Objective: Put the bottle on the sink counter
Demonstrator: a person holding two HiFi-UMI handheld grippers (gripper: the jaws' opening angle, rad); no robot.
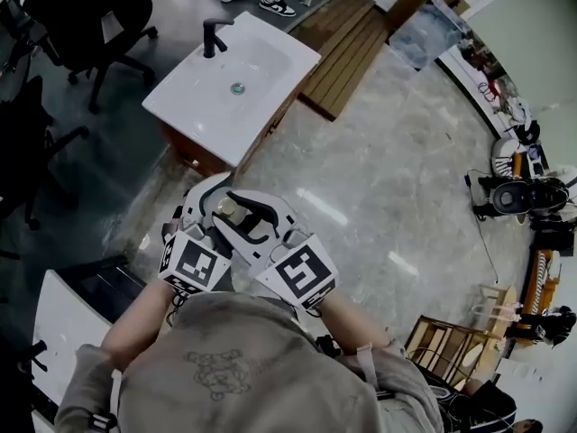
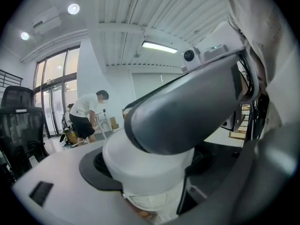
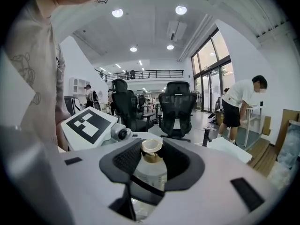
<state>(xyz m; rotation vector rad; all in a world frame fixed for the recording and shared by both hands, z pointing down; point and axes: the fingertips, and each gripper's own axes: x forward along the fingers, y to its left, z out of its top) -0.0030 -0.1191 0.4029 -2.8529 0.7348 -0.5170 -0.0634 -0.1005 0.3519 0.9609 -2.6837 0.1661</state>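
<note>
Item 1: floor [image 1: 397,179], pale veined tile, turning darker grey toward the left. It is carrying everything listed below.

Item 2: sink counter [image 1: 279,57], a white top on a wooden cabinet, standing on the floor at upper centre. A black faucet [image 1: 213,36] is rising from its back edge, and a round drain [image 1: 237,87] is sitting in the basin.

Item 3: slatted wooden platform [image 1: 347,48], lying flat on the floor just beside the counter.

Item 4: clear plastic bin [image 1: 424,30], resting near the platform's far end.

Item 5: black office chairs [image 1: 90,16], standing on the darker floor at left.

Item 6: wooden rack [image 1: 451,345], sitting at lower right.
</note>
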